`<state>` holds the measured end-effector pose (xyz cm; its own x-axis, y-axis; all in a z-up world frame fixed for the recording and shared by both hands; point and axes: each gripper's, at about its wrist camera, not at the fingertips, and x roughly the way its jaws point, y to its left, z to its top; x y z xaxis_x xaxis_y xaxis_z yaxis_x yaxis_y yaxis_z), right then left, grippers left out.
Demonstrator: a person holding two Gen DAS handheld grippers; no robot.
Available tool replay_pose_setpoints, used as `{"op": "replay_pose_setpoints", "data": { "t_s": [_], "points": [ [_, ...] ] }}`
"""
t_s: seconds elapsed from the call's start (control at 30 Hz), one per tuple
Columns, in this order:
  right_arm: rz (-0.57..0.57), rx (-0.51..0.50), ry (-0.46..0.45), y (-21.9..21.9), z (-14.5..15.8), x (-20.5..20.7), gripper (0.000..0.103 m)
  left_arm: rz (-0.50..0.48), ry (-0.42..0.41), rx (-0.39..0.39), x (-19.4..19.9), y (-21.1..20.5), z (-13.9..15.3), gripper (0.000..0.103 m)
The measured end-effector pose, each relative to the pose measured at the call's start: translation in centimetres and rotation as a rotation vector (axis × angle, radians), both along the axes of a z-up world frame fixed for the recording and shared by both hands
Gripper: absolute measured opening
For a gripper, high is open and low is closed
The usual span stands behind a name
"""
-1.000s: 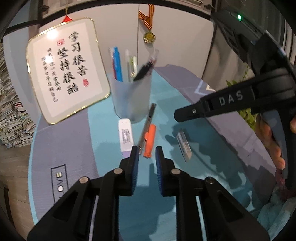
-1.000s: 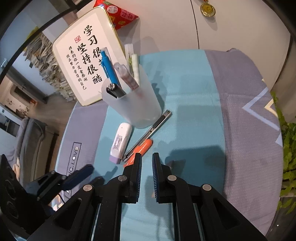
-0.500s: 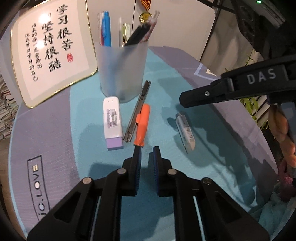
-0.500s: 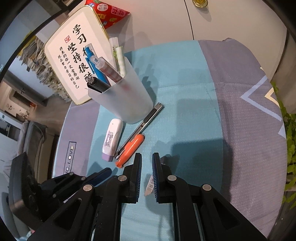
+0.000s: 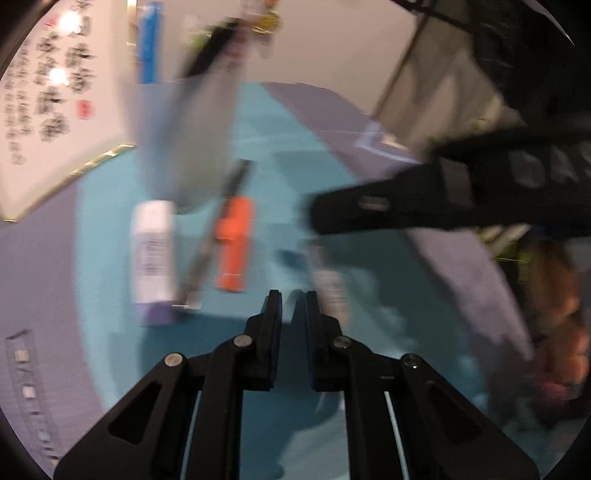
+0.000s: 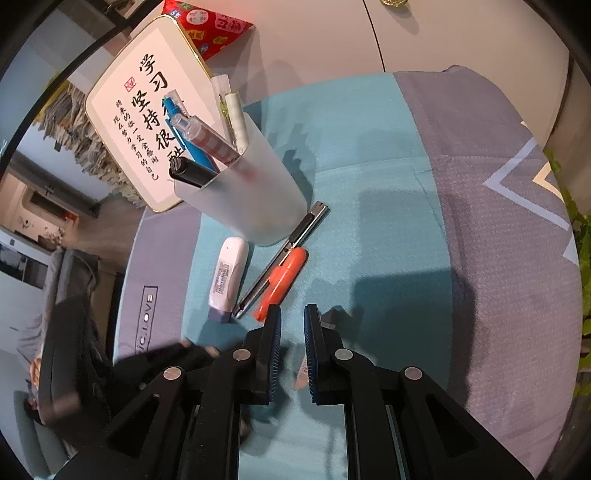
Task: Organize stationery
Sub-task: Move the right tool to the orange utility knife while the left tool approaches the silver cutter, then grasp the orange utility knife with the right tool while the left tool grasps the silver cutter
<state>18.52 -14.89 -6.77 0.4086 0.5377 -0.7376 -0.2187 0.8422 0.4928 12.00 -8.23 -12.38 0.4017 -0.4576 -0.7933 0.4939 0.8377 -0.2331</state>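
The left gripper [image 5: 293,295] hovers with its fingers drawn almost together and nothing between them. Its view is badly smeared. The right gripper [image 6: 292,310] also has its fingers nearly closed. They have just been parting a little, and a pale sliver of the eraser [image 6: 301,373] shows in the narrow gap. The eraser appears to lie on the bench cloth [image 6: 369,147] beneath rather than pinched. It is a small whitish block with a printed sleeve, the loose piece farthest in front of the pen cup [image 6: 255,199].

Nearer the cup, three items lie side by side, each pointing toward it:
- An orange marker [image 6: 282,282] lies just ahead of the right fingertips.
- A slim black-and-metal utility knife [image 6: 288,254] touches the marker's side, and its far end reaches the cup's base.
- A white correction tape [image 6: 227,277] with a purple end lies just beside the knife, on the side away from the marker.

The cup is frosted and translucent and stands upright. It holds a blue pen, a black marker, a clear pen and pale ones.

Behind the cup leans a gold-rimmed calligraphy board [image 6: 136,122], with a red packet [image 6: 210,26] beyond it.
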Motion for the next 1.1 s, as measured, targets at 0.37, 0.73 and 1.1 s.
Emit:
{"op": "replay_pose_setpoints", "data": {
  "t_s": [0.37, 0.73, 1.1],
  "points": [
    [-0.043, -0.016, 0.016, 1.0, -0.5, 1.6, 0.031, 0.158, -0.065, 0.051, -0.4, 4.6, 0.9, 0.010],
    [-0.064, -0.021, 0.027, 3.1, -1.0, 2.0, 0.031, 0.168, -0.042, 0.028, 0.1, 6.2, -0.4, 0.010],
    [-0.051, -0.148, -0.008, 5.1, -2.4, 1.6, 0.022, 0.166, -0.052, 0.036, -0.1, 5.6, 0.3, 0.010]
  ]
}}
